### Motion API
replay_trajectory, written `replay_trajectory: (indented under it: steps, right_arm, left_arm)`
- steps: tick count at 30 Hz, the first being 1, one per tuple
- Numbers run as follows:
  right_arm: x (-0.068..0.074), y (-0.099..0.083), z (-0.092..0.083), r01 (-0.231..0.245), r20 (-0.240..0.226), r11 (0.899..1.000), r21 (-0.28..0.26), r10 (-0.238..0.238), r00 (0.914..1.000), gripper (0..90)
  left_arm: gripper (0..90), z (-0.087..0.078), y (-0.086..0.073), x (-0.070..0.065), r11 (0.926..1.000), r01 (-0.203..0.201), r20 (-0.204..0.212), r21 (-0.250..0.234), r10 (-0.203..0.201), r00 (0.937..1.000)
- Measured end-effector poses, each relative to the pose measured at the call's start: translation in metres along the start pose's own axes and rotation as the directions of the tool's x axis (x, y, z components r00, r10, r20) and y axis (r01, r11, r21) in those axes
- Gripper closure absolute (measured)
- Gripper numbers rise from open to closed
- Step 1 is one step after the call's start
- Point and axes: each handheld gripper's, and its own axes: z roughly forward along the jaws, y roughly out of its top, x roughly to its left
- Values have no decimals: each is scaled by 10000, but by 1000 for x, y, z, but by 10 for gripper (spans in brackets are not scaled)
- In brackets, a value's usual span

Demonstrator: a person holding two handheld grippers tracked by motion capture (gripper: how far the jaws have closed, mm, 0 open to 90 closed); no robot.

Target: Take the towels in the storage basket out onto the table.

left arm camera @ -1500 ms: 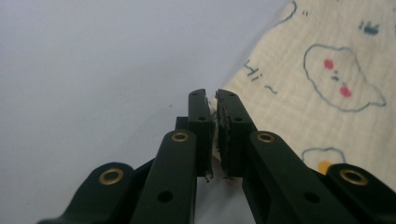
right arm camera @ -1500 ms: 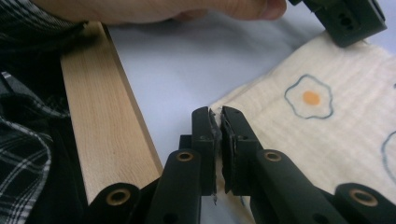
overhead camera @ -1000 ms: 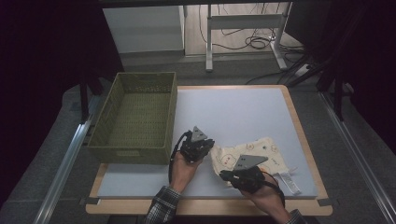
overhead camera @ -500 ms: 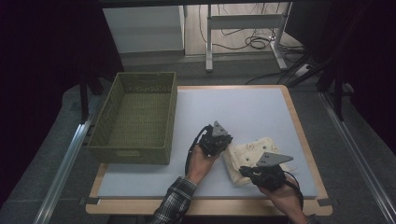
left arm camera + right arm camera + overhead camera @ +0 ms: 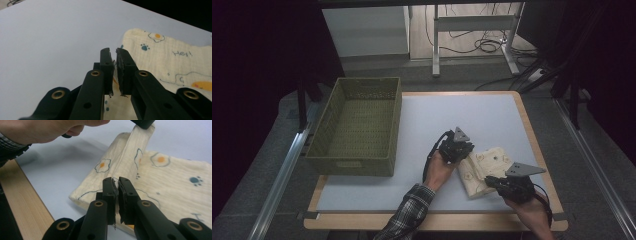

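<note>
Both hand-held grippers [image 5: 460, 150] [image 5: 499, 184] pinching cloth [image 5: 484, 167]

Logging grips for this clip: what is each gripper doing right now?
Left gripper: shut on cream printed muslin cloth, lifting one edge.
Right gripper: shut on the same cloth's near edge.

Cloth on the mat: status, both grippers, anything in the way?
Left gripper shut on the cloth's far edge, lifting it. Right gripper shut on the near edge. Cloth folded, on the mat beside the basket. Nothing blocking.
</note>
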Motion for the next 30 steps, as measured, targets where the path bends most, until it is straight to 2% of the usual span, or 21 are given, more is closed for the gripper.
replay_trajectory:
  steps: [3,14,21,24,27,30]
  right_arm:
    - [-5,-2,-4,-84,127,10000,-11,84,9999,842]
    - [-25,-12,-22,-539,589,9985,-112,545,9968,841]
    - [-38,-18,-32,-771,915,9968,-193,786,9927,841]
    - [-44,-20,-35,-868,1048,9960,-195,884,9906,841]
    - [-48,-22,-36,-975,1108,9951,-188,990,9889,841]
    - [-51,-25,-35,-1025,1211,9947,-97,1029,9873,840]
  left_arm:
    - [839,8,6,-3,9998,-189,62,64,189,9998]
    - [838,32,24,-13,9992,-398,361,-11,399,9986]
    - [837,46,36,-20,9969,-779,410,62,776,9961]
    - [837,52,41,-23,9969,-792,417,33,789,9960]
    - [837,57,45,-24,9945,-1015,421,262,1003,9941]
    - [835,65,46,-27,9934,-1068,405,414,1052,9936]
